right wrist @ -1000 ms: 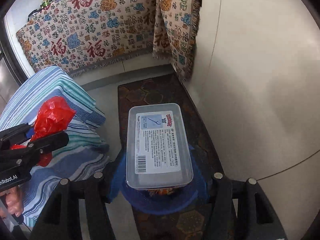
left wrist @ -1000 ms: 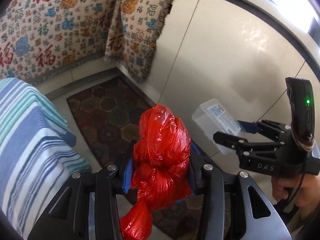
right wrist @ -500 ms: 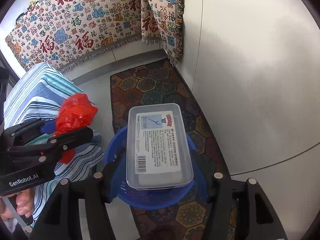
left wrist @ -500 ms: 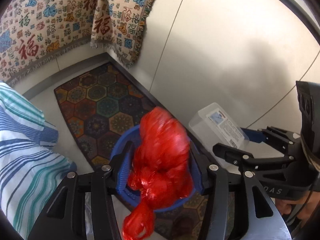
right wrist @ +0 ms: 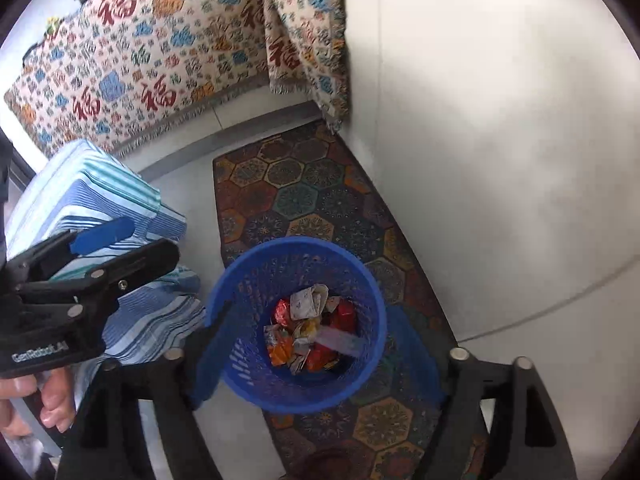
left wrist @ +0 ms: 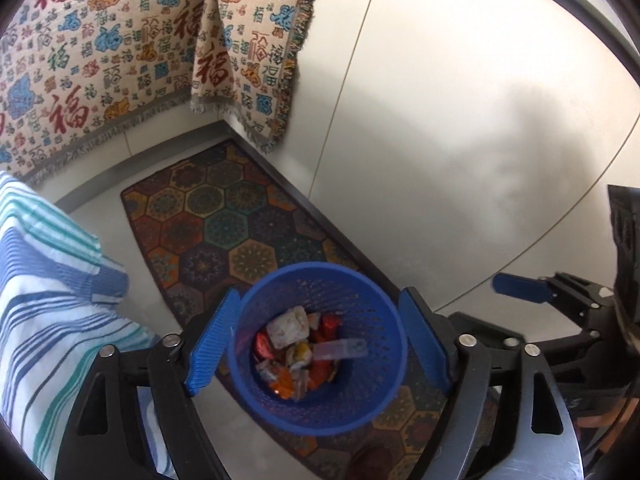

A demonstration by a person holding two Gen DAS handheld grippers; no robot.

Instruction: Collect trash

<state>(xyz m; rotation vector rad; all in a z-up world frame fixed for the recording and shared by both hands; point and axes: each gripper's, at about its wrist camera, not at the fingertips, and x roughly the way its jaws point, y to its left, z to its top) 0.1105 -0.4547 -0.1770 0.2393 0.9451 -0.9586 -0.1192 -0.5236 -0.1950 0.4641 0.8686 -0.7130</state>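
A blue mesh basket [left wrist: 276, 280] [right wrist: 248, 264] stands on the rug right below both grippers. Inside lie crumpled wrappers, red plastic [left wrist: 263, 347] [right wrist: 345, 316] and a clear plastic box [left wrist: 340, 350] [right wrist: 340, 339]. My left gripper [left wrist: 320, 342] hangs over the basket, its jaws opening wide with nothing held between the blue pads [left wrist: 214, 344]. My right gripper [right wrist: 312, 354] is also over the basket, its jaws opening and holding nothing. Each gripper shows in the other's view: the right gripper [left wrist: 508, 308] at the right edge, the left gripper [right wrist: 120, 248] at the left.
A hexagon-patterned rug [left wrist: 224, 216] [right wrist: 304, 184] lies along a white panel wall [left wrist: 460, 120]. A blue-striped cloth [left wrist: 48, 288] [right wrist: 92, 196] is at the left. A patterned throw with red characters [left wrist: 100, 60] hangs behind. A hand [right wrist: 48, 396] grips the left gripper's handle.
The red bag has left my left gripper and the clear box has left my right gripper; both now lie in the basket. Both jaws have spread apart and both grippers moved over the basket.
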